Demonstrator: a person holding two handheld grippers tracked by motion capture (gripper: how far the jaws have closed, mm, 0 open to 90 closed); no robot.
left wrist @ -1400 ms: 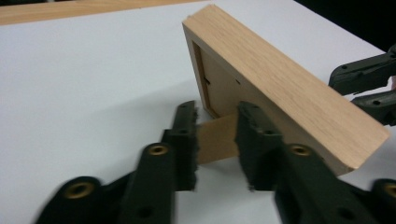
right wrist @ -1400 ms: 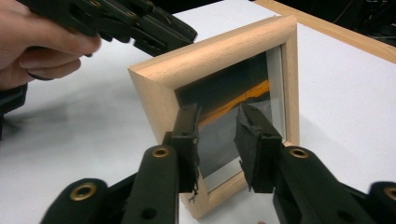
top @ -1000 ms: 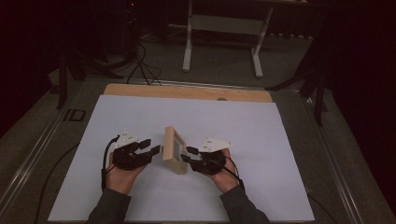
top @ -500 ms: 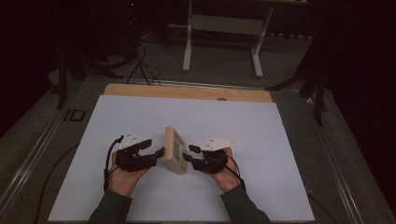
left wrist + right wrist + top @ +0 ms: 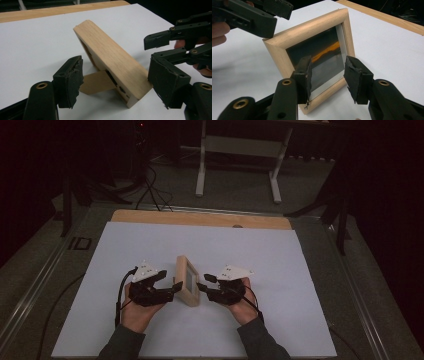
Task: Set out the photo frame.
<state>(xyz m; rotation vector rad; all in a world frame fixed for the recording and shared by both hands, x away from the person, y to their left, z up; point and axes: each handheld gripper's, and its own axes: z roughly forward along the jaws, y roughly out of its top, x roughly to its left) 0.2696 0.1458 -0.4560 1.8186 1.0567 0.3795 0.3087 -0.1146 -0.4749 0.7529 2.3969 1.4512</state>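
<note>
Picture frame [image 5: 187, 281] stands between both grippers' released jaws, left [image 5: 172, 290] just opened.

In the high view, the small light wooden picture frame [image 5: 187, 281] stands edge-on, so its glass front is too small and dim to read. In the right gripper view, the right hand-held gripper [image 5: 327, 75] covers the lower part of the glass, and the dark picture with an orange streak stays unclear. In the left gripper view, the brown cardboard stand [image 5: 96, 82] is partly hidden behind the left hand-held gripper [image 5: 117, 82].
</note>
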